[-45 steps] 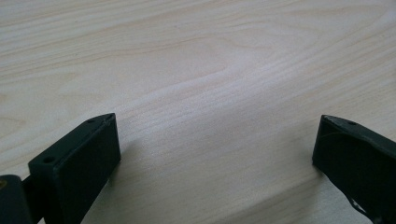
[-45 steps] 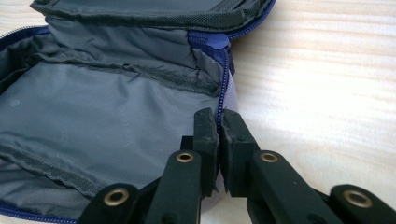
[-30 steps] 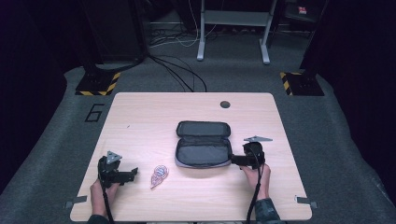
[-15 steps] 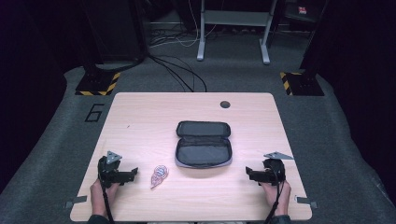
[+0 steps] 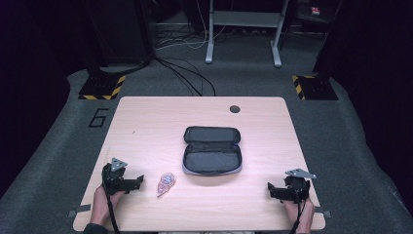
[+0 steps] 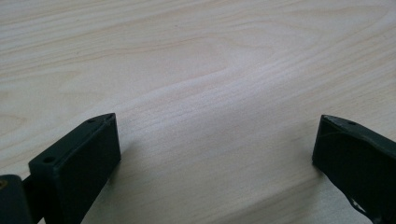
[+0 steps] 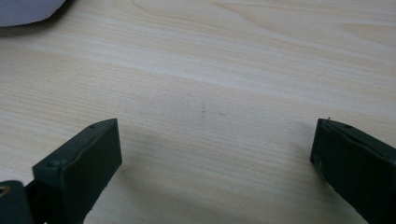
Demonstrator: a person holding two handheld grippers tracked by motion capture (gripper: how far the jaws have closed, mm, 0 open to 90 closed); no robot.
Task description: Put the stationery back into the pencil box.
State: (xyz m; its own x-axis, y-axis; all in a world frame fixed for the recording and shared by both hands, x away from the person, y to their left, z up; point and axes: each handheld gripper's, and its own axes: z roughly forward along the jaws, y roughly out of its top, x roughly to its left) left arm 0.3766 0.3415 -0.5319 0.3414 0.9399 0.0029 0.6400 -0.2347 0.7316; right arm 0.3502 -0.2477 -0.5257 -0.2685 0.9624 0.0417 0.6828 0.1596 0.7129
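Note:
An open black zip case (image 5: pixel 212 150) lies flat in the middle of the wooden table (image 5: pixel 146 126), its grey lining facing up. A small pink-and-clear object (image 5: pixel 166 183) lies left of it, near the front. My left gripper (image 5: pixel 139 180) rests at the front left, pointing right toward that object with a gap between. Its jaws stand open over bare wood (image 6: pixel 217 135). My right gripper (image 5: pixel 270 189) sits at the front right, pointing left. Its jaws have just been opening and now stand wide with nothing between them (image 7: pixel 217 140). A corner of the case (image 7: pixel 28 9) shows far off.
A dark round hole (image 5: pixel 234 108) sits near the table's far edge. Beyond the table are grey carpet with a painted 6 (image 5: pixel 99 117), black cables (image 5: pixel 190 78), yellow-black striped feet (image 5: pixel 102 87) and a metal desk frame (image 5: pixel 243 34).
My right gripper drew away from the case's right edge to the table's front right corner and sank lower. The left gripper, the case and the small object stayed put.

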